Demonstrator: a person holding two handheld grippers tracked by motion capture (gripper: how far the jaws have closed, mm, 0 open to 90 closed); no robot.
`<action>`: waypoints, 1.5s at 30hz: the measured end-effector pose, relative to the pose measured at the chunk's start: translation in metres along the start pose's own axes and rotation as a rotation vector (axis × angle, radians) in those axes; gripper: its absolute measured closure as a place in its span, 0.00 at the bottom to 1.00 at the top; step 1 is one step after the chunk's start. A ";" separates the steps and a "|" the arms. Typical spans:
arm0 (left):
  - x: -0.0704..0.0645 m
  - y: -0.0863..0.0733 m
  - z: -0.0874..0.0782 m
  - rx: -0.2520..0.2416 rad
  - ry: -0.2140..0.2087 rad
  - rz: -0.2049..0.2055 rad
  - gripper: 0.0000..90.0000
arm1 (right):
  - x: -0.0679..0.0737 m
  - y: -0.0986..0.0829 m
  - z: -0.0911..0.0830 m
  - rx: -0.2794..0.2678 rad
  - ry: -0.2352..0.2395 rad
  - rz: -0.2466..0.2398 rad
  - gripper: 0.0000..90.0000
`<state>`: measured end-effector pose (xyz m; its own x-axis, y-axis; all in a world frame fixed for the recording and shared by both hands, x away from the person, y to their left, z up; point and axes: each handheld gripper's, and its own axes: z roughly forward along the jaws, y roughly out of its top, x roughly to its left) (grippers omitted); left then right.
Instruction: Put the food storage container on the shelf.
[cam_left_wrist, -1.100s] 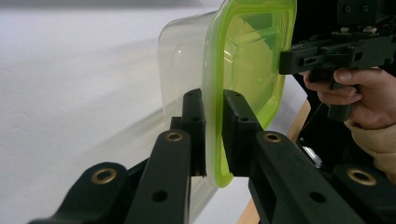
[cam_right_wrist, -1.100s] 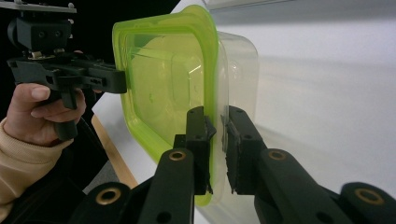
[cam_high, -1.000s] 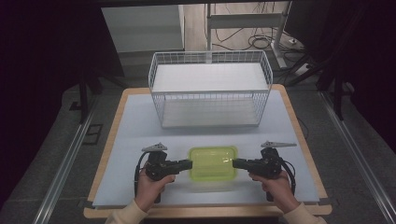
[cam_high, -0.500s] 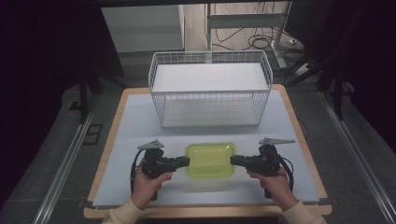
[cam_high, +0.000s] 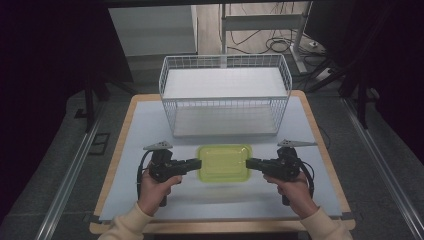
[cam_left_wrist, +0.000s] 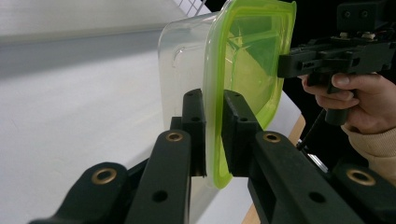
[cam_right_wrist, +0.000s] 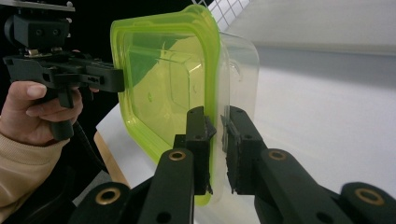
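Container (cam_high: 224, 162) with its green lid hangs level between the two grippers, its long axis running from one to the other. Left gripper (cam_high: 196, 164) is clamped on its left rim, right gripper (cam_high: 250, 163) on the right rim. Basket (cam_high: 225, 107) stands just ahead of both.

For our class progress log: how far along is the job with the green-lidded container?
Done: both grippers are clamped on the container's opposite lid edges, left gripper, right gripper. In hand: it is held between them above the table, in front of the wire basket. Left, probably: placing it in the basket.
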<state>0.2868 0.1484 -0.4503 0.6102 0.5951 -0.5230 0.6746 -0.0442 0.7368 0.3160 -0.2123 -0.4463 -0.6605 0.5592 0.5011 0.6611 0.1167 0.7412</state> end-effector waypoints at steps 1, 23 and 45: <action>-0.001 0.002 -0.001 -0.002 0.000 0.000 0.89 | 0.001 0.002 0.000 -0.002 -0.001 -0.003 0.89; -0.007 0.035 -0.007 -0.027 0.011 0.027 0.90 | 0.007 0.030 -0.008 -0.054 -0.017 -0.044 0.89; -0.002 0.061 -0.010 -0.055 0.029 0.019 0.89 | 0.011 0.062 -0.004 -0.072 -0.039 -0.081 0.89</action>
<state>0.3225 0.1525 -0.4001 0.6098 0.6176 -0.4967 0.6388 -0.0121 0.7693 0.3488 -0.2024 -0.3930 -0.6956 0.5816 0.4218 0.5779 0.1041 0.8095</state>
